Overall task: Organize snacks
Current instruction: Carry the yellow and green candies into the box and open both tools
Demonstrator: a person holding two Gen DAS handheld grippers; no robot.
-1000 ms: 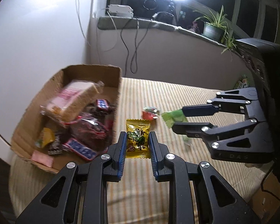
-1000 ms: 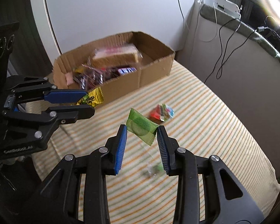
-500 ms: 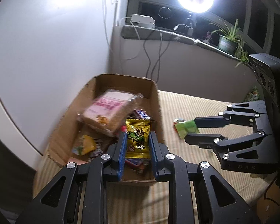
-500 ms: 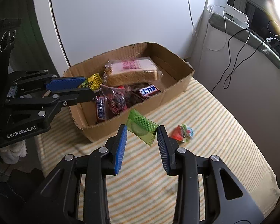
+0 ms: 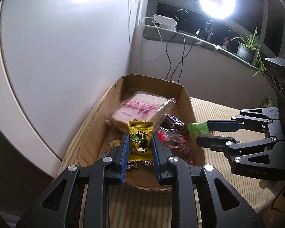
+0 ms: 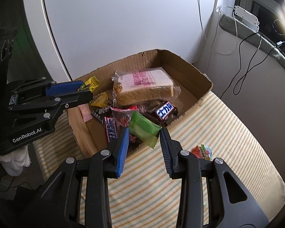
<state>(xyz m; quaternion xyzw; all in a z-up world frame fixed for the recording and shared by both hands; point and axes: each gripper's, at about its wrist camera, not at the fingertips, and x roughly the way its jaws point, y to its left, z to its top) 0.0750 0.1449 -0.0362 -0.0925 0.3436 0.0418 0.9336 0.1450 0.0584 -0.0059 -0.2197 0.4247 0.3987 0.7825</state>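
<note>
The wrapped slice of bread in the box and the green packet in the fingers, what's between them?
In the right wrist view, a dark chocolate bar with white letters lies between the wrapped bread slice and the green snack packet.

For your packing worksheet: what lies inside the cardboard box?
Inside the cardboard box: wrapped bread on top, chocolate bars, a yellow packet, a pink sachet. Whatever lies under the bread is hidden.
</note>
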